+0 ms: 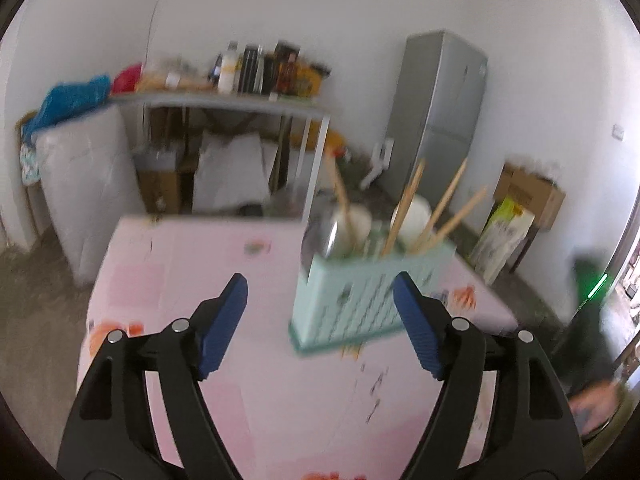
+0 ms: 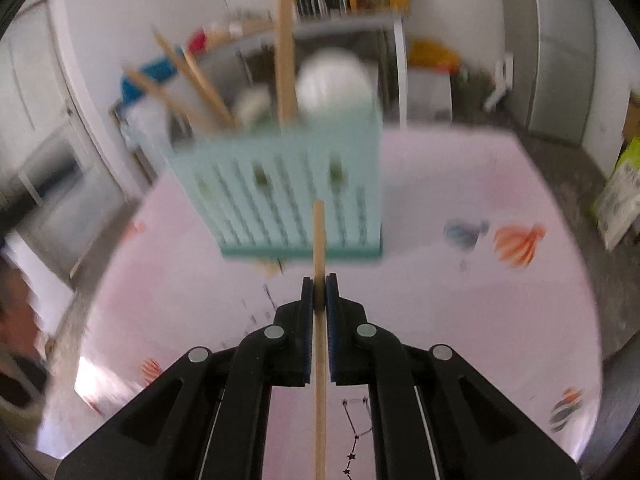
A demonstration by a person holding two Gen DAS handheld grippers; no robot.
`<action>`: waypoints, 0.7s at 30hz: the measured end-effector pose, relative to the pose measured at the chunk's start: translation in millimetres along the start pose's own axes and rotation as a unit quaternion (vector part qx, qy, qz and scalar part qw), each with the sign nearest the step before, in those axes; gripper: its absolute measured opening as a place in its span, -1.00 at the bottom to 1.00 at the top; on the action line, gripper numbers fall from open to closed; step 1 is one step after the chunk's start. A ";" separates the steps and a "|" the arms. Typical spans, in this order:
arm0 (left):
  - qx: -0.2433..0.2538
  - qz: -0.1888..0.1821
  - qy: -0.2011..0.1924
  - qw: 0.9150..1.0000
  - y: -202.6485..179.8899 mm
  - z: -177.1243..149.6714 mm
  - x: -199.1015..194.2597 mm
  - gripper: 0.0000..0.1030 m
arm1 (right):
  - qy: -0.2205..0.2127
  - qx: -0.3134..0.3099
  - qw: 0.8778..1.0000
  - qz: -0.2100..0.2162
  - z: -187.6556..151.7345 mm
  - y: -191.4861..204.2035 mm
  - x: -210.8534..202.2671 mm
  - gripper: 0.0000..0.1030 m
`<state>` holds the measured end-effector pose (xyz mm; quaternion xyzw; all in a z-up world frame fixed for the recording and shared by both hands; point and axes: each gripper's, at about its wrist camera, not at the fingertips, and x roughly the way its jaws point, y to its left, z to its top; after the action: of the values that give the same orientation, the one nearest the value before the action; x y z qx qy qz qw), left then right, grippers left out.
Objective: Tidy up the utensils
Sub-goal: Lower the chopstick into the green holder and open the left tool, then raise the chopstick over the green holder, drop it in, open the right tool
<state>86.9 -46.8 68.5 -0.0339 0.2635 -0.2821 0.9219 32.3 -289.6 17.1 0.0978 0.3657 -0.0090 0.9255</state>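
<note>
Right gripper (image 2: pixel 320 280) clenched on one chopstick (image 2: pixel 319 240); left gripper (image 1: pixel 320 300) released, empty. Risk: thin stick pivots in pads, misses teal caddy (image 2: pixel 288 184), rolls off table (image 2: pixel 440 300).

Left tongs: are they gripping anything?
No. The left tongs stand wide open over the pink table, with nothing between their blue pads.

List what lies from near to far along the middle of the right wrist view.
Right hand-held gripper shut on a wooden chopstick → bare pink tablecloth → mint slotted utensil basket → cluttered shelf by the wall.
</note>
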 end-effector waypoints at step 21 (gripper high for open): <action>0.002 0.027 0.035 0.999 3.1 -28.3 11.6 0.40 | -0.320 -0.065 0.943 0.066 162.8 51.1 -81.0 -0.88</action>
<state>82.3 -48.0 38.0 -0.0151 0.2956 -0.2587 0.9195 87.5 -274.5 197.1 0.0534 0.0427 0.0454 0.9966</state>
